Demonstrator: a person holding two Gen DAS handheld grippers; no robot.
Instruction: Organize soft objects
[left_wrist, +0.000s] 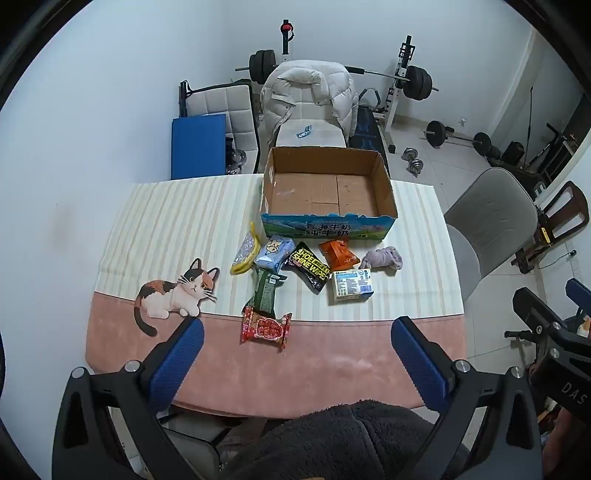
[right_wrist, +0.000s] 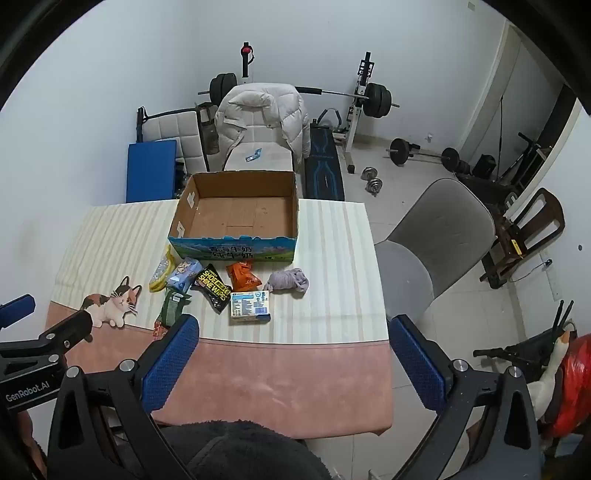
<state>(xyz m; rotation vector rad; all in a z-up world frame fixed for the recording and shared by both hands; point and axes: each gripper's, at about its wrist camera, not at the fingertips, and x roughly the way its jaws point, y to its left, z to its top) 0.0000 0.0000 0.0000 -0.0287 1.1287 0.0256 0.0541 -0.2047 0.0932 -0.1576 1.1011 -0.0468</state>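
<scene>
Left gripper (left_wrist: 295, 354) and right gripper (right_wrist: 293, 354) hover above the near table edge, jaws spread wide, holding nothing; soft packets — red snack pouch (left_wrist: 266, 329) nearest — lie clustered before the empty cardboard box (left_wrist: 386, 184), probably staged for loading.

Left gripper (left_wrist: 295, 332) hangs above the near pink edge of the surface (left_wrist: 332, 369), blue fingers (left_wrist: 177, 354) spread wide, nothing between them. Open cardboard box (left_wrist: 327, 188) sits at the far side, empty. In front of it a loose cluster: yellow pouch (left_wrist: 243, 254), light blue pack (left_wrist: 274, 252), black shoe wipes pack (left_wrist: 309, 265), orange packet (left_wrist: 338, 254), purple cloth (left_wrist: 381, 258), white-blue pack (left_wrist: 351, 285), green packet (left_wrist: 266, 291), red snack packet (left_wrist: 266, 328) nearest. Cat print (left_wrist: 177, 291) at left.
</scene>
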